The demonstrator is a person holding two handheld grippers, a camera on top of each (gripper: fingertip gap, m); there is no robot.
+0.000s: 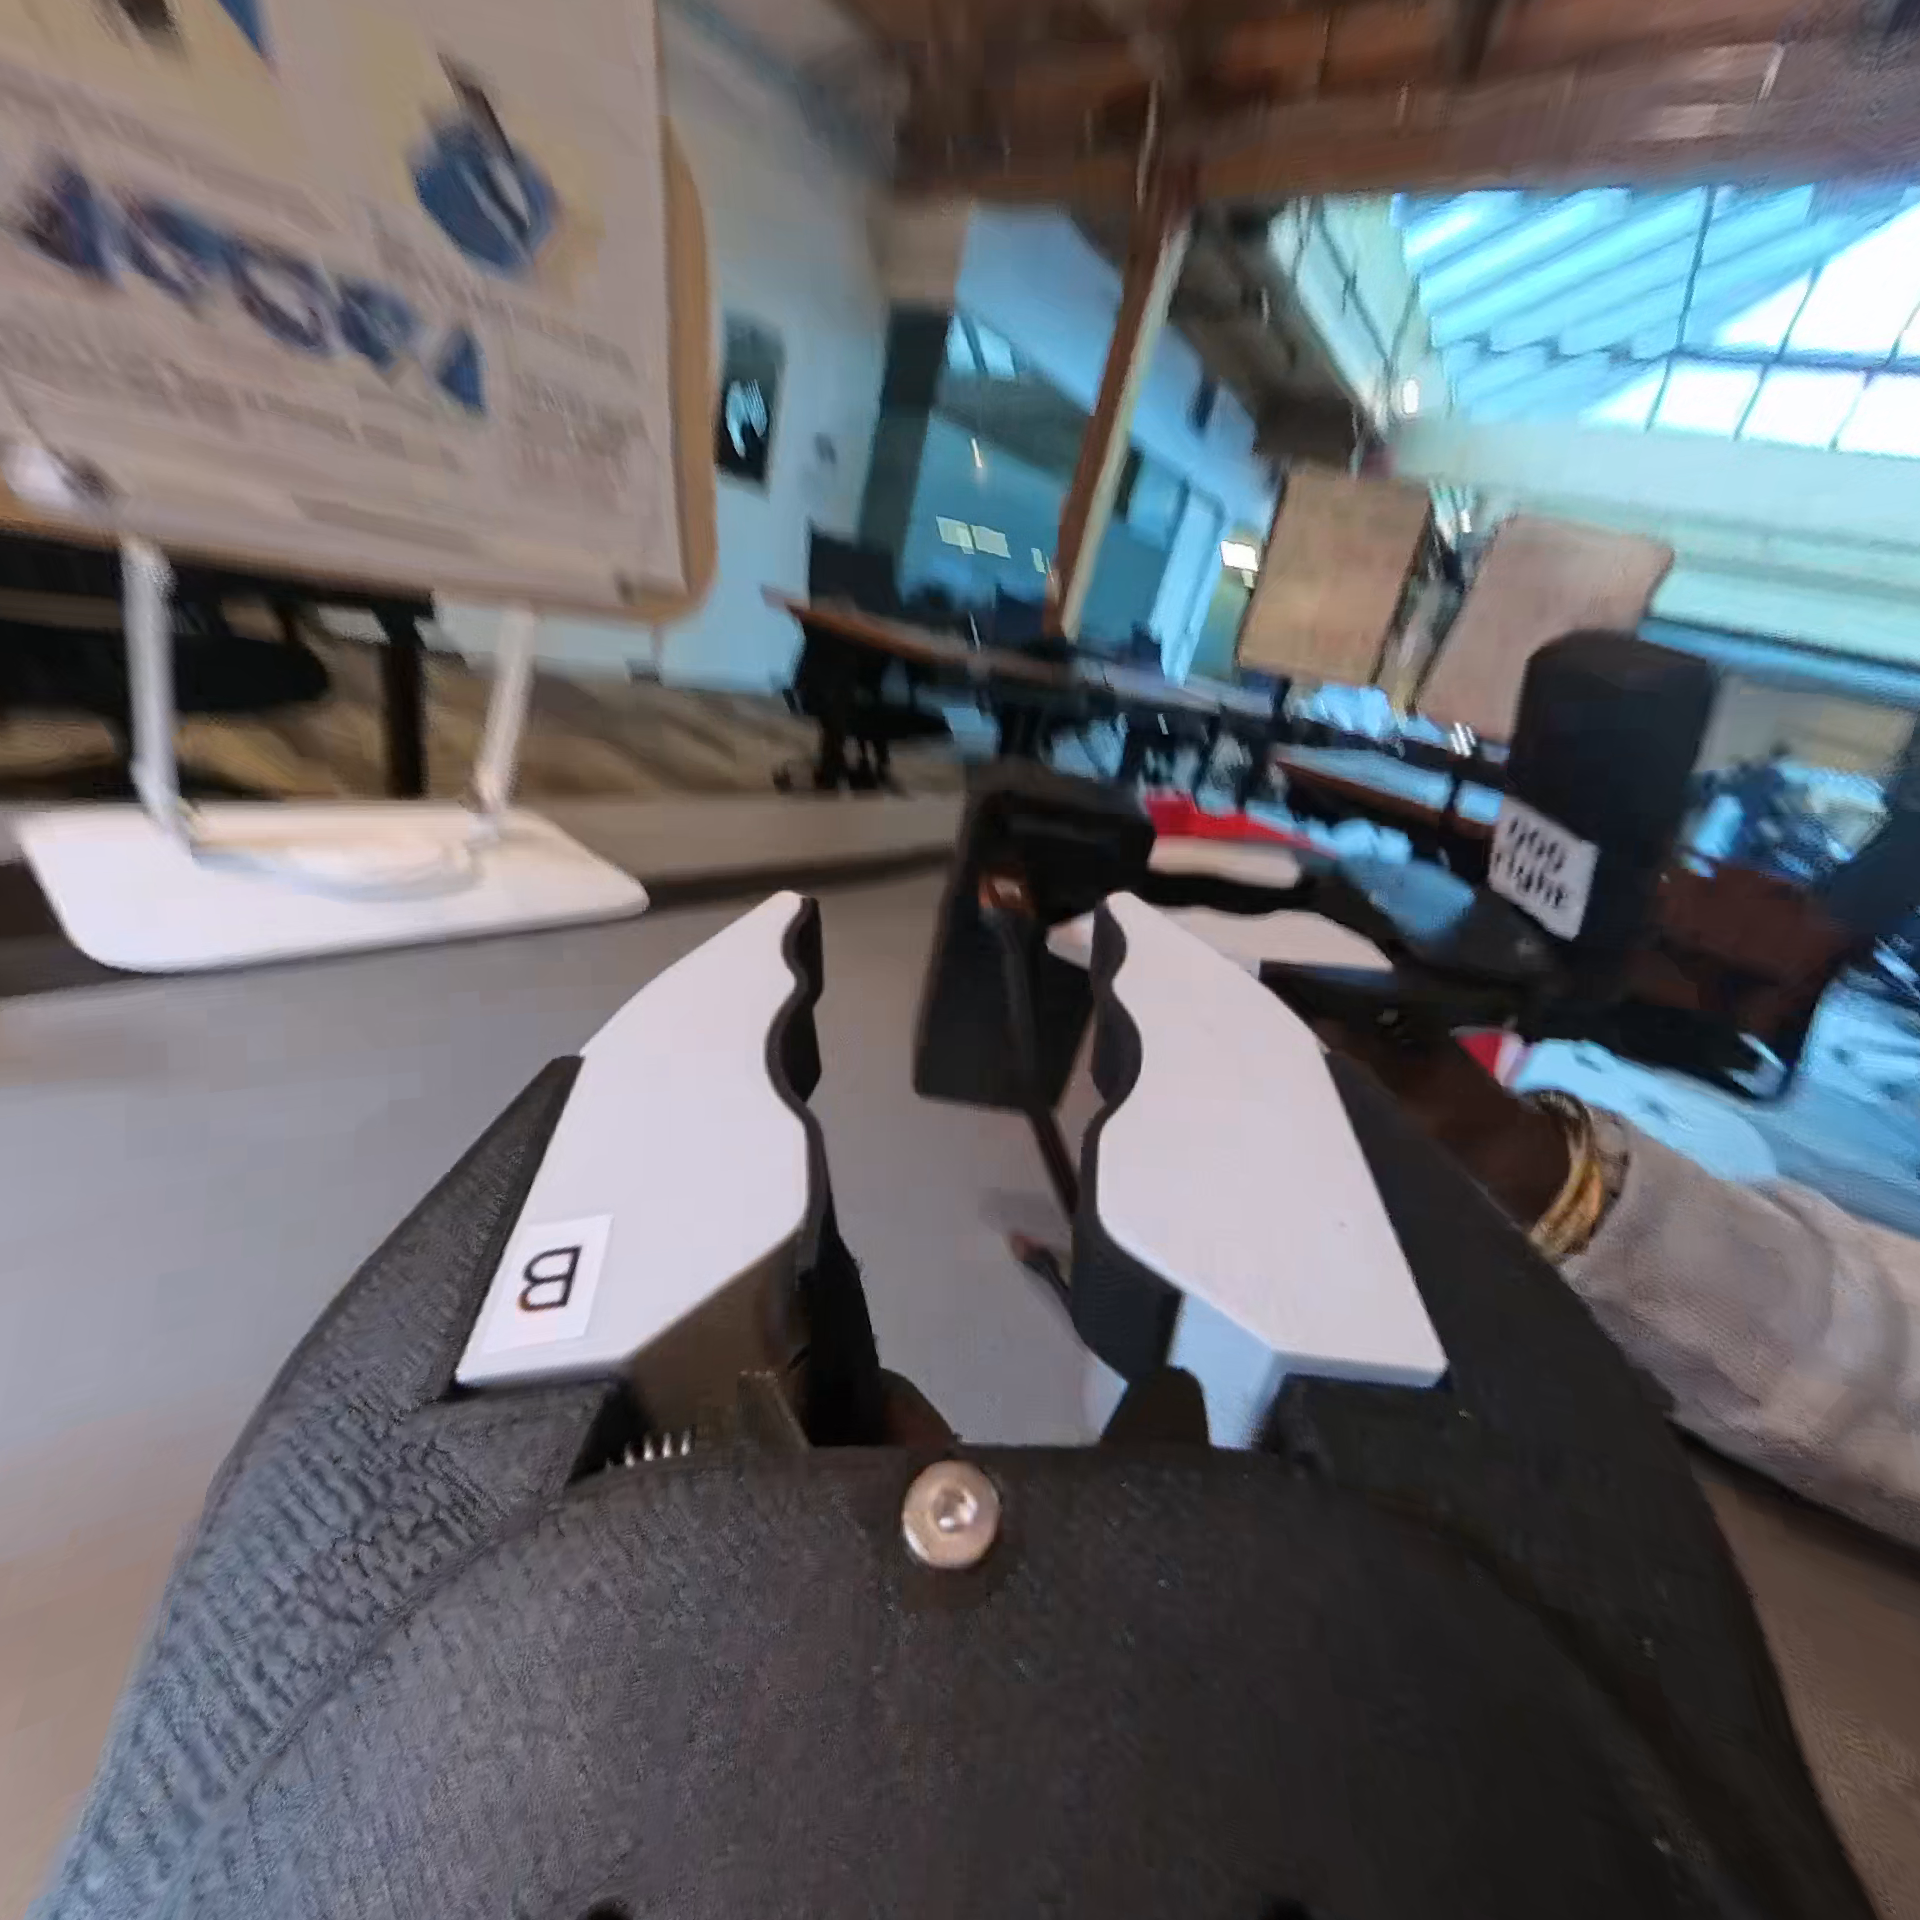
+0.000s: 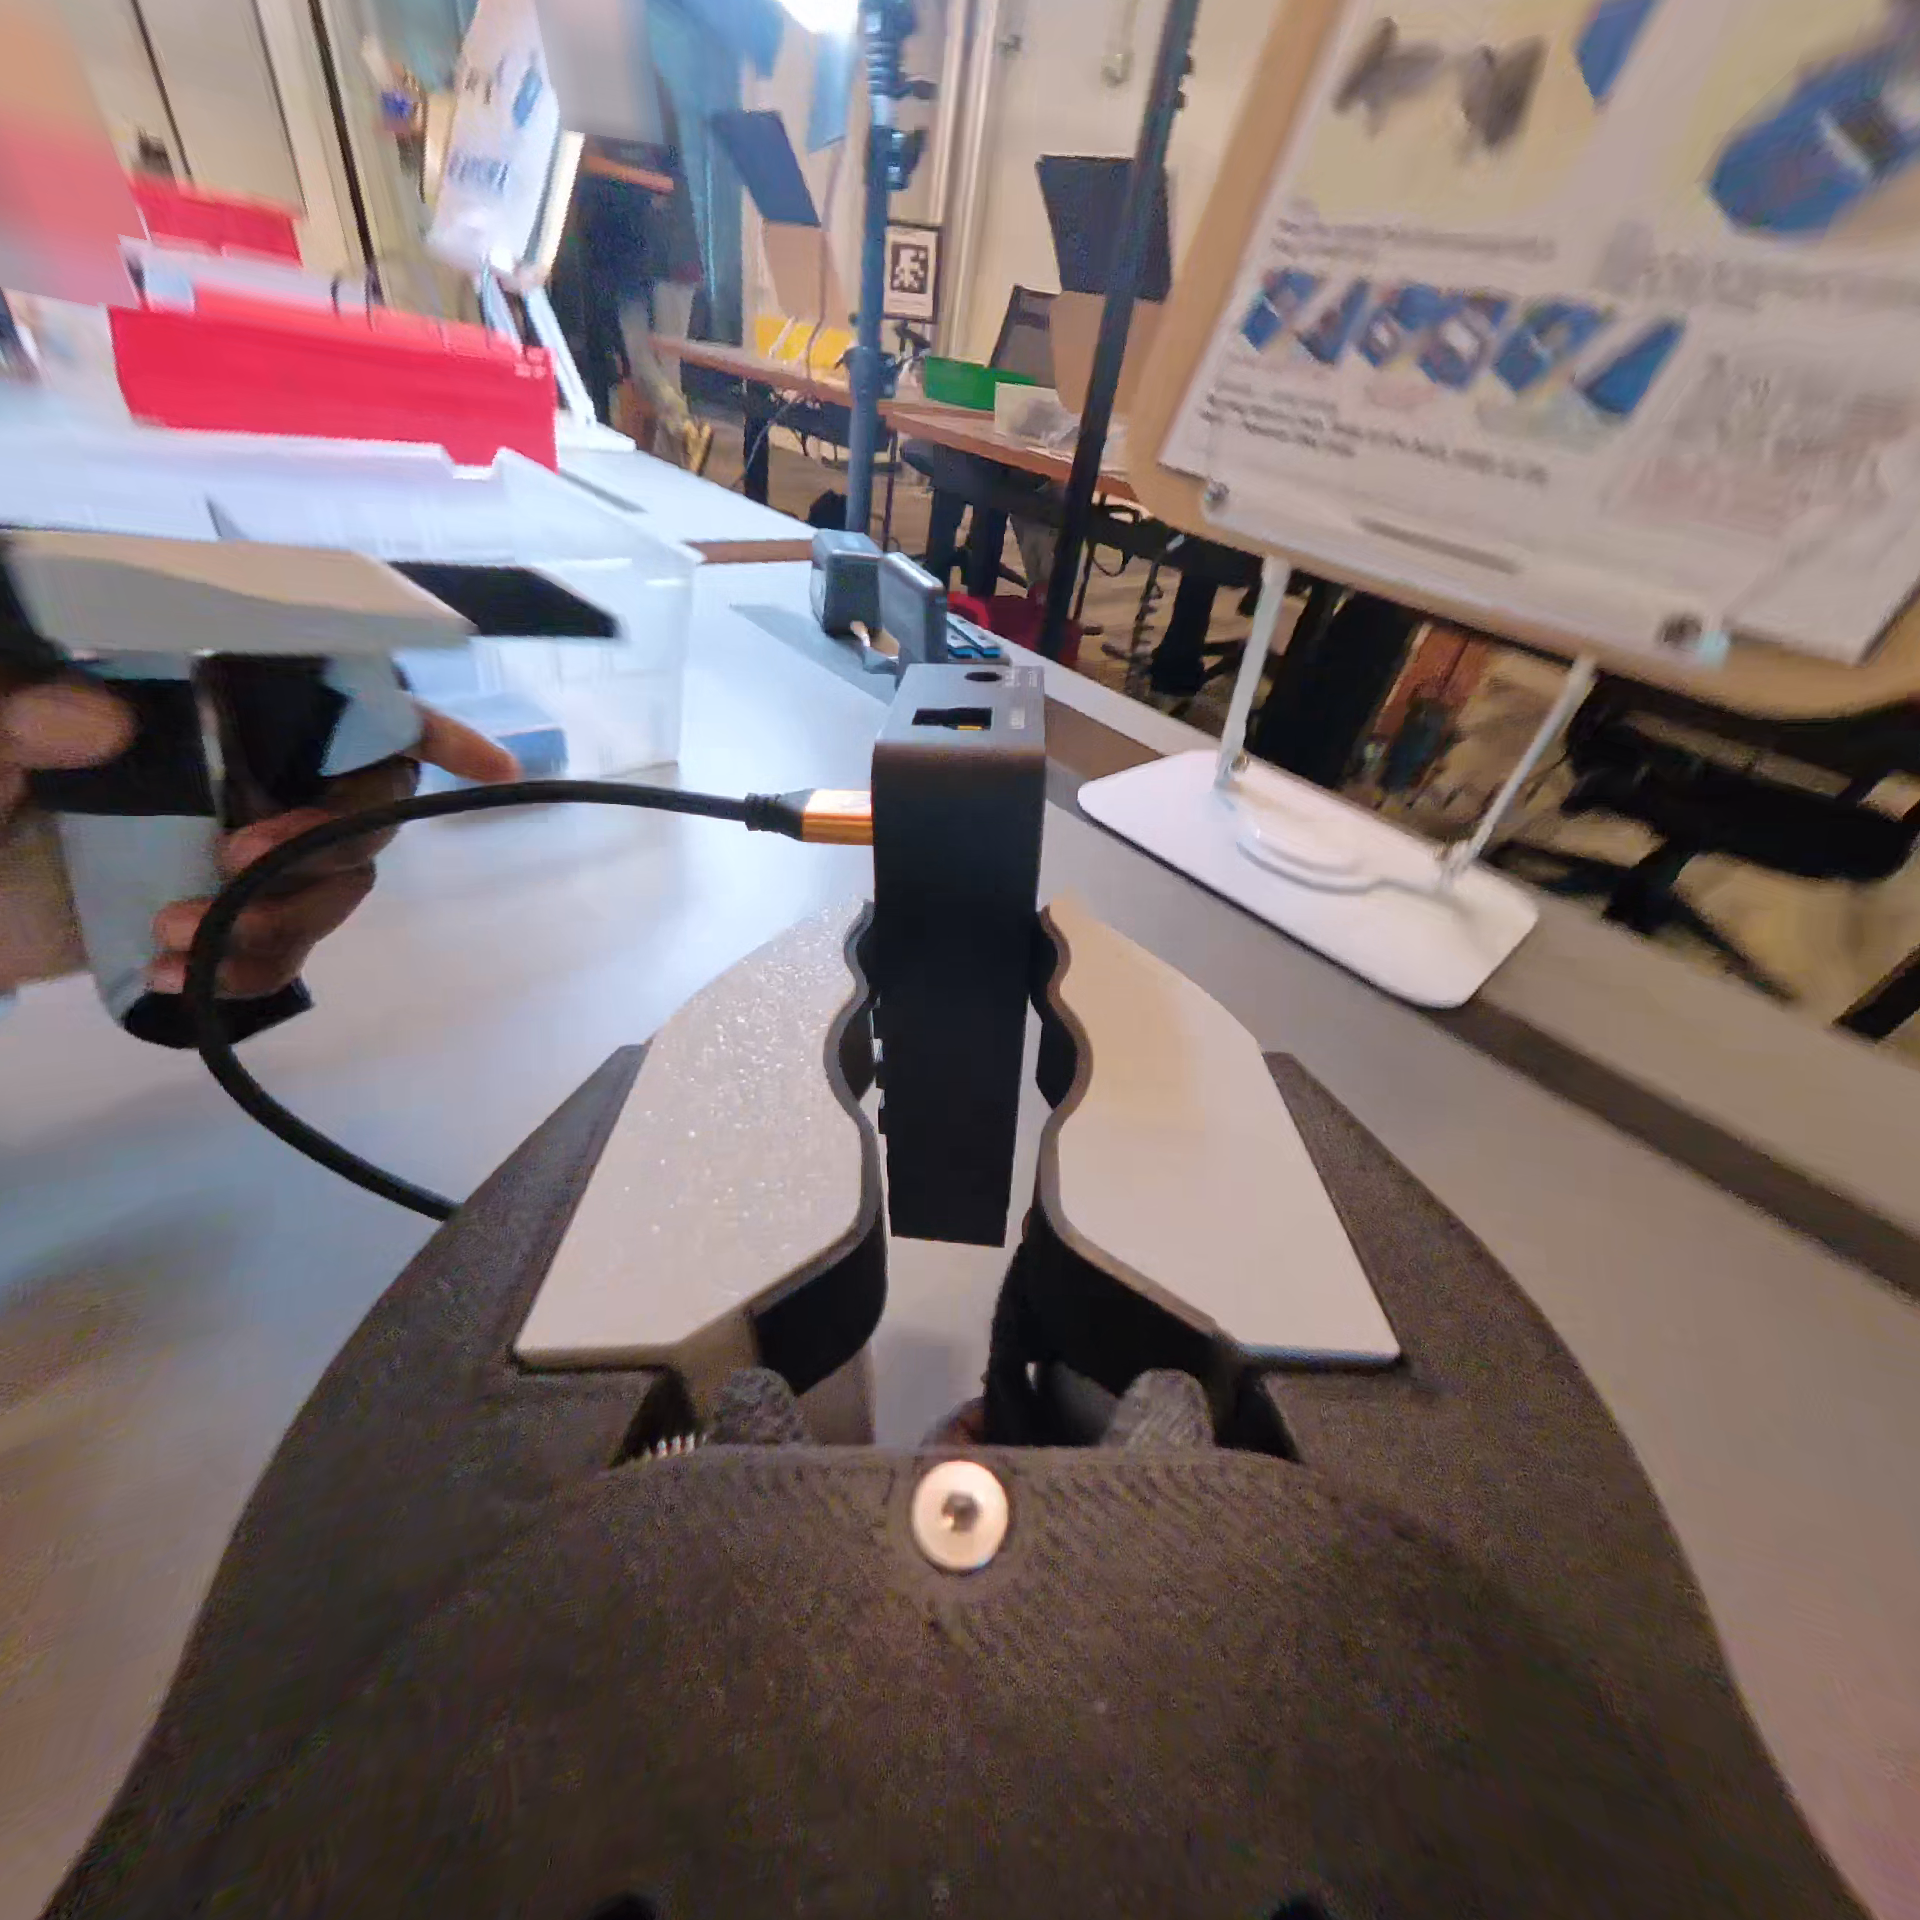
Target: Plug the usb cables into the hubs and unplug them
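My right gripper [image 2: 954, 920] is shut on a black USB hub [image 2: 951, 1039] and holds it upright just above the grey table [image 2: 499, 935]. A black cable [image 2: 416, 805] with a gold-orange plug [image 2: 831, 816] sits in the hub's left side and loops left and down past my fingers. My left gripper [image 1: 951, 925] is open and empty, and points at the same hub [image 1: 987, 997] from a short way off. The plug [image 1: 1003, 890] shows on the hub's near face. The left gripper also shows at the left of the right wrist view [image 2: 260, 623], held by a hand.
More hubs [image 2: 883, 597] lie farther back on the table beside a clear plastic box [image 2: 592, 665]. A sign on a white stand [image 2: 1309, 873] is at the table's right edge. Red and white boxes [image 2: 332, 384] are at the left. A sleeved arm [image 1: 1662, 1299] is at my right. The tips of one gripper are about 10 cm away from the tips of the other.
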